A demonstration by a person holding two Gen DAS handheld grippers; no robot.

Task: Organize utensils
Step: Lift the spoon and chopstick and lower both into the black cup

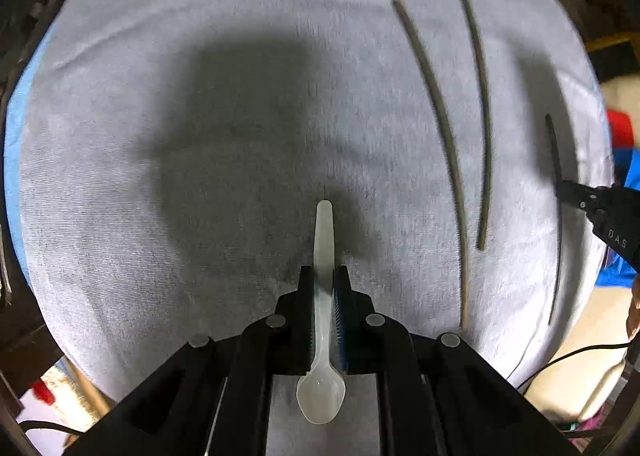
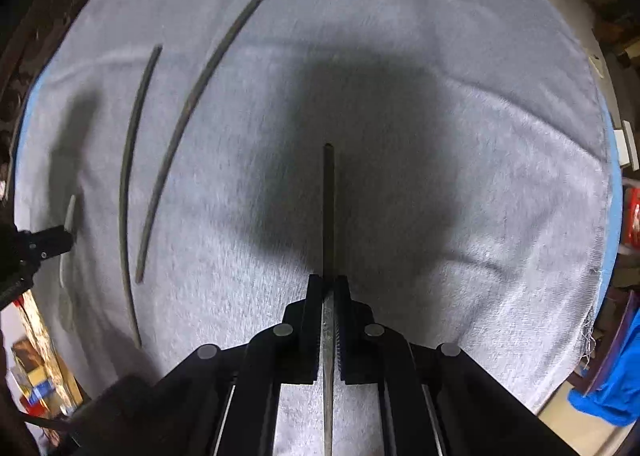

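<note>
**Observer:** What are you holding on the left side?

**Operator:** I am gripping a translucent white plastic spoon (image 1: 322, 296) in the left gripper (image 1: 324, 276). The jaws are sitting narrow, clamped on the handle partway along it. The bowl is lying back toward the camera and the handle tip is pointing away, over the grey-white towel (image 1: 200, 215).

**Observer:** And the right?

**Operator:** I am pinching a dark chopstick (image 2: 329, 215) in the right gripper (image 2: 329, 284). The jaws are squeezed almost together on it. The stick is running straight along the fingers, its far end reaching out ahead of them and its near end passing back under the camera.

**Observer:** Where are the other utensils lying?

**Operator:** Two more dark chopsticks are resting flat on the towel, side by side but apart and not quite parallel. From the left wrist I am seeing the longer chopstick (image 1: 440, 127) nearer my spoon and the shorter chopstick (image 1: 480, 95) beyond it, both to the right. Past those, the right gripper (image 1: 568, 189) is showing at the edge, with its stick crossing it.

**Observer:** Are the two grippers close?

**Operator:** They are standing well apart, with both loose chopsticks lying between them. From the right wrist, the left gripper (image 2: 66, 238) is peeking in at the left edge, spoon in it. The view is slightly blurred.
</note>
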